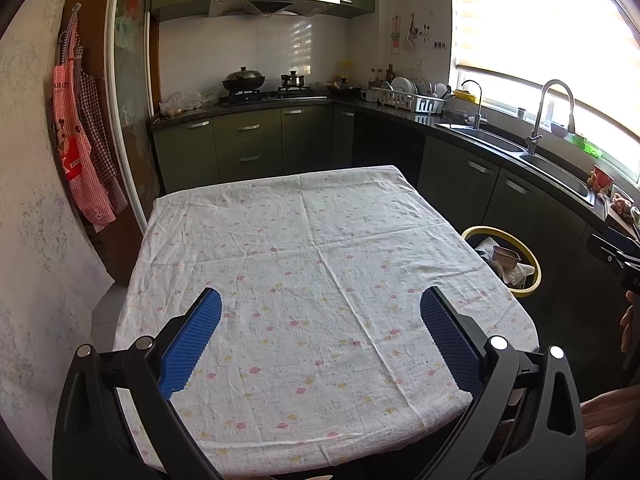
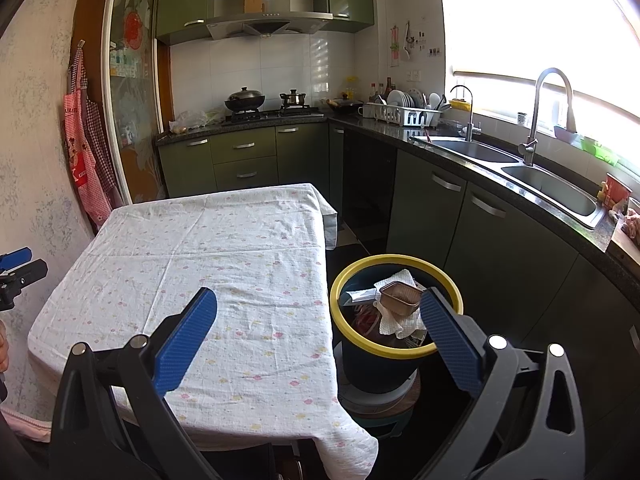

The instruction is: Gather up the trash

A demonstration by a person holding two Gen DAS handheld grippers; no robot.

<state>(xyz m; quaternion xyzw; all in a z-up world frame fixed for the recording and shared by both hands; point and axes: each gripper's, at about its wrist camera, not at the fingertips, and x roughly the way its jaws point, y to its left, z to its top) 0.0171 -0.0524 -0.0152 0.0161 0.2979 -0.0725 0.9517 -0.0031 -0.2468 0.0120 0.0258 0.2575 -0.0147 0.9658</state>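
A dark trash bin with a yellow rim (image 2: 394,260) stands on a stool to the right of the table. It holds a small brown tray (image 2: 400,300), white paper towels (image 2: 402,322) and other scraps. The bin also shows in the left wrist view (image 1: 534,258). My left gripper (image 1: 320,312) is open and empty above the near part of the table (image 1: 320,216). My right gripper (image 2: 318,312) is open and empty, over the table's right edge (image 2: 240,248) and the bin. The left gripper's tip shows at the left edge of the right wrist view (image 2: 16,264).
The table has a white floral cloth. Green kitchen cabinets (image 2: 244,156) run along the back and right, with a stove and wok (image 2: 245,101), a dish rack (image 2: 404,114) and a double sink (image 2: 540,180). Aprons (image 1: 80,152) hang on the left wall.
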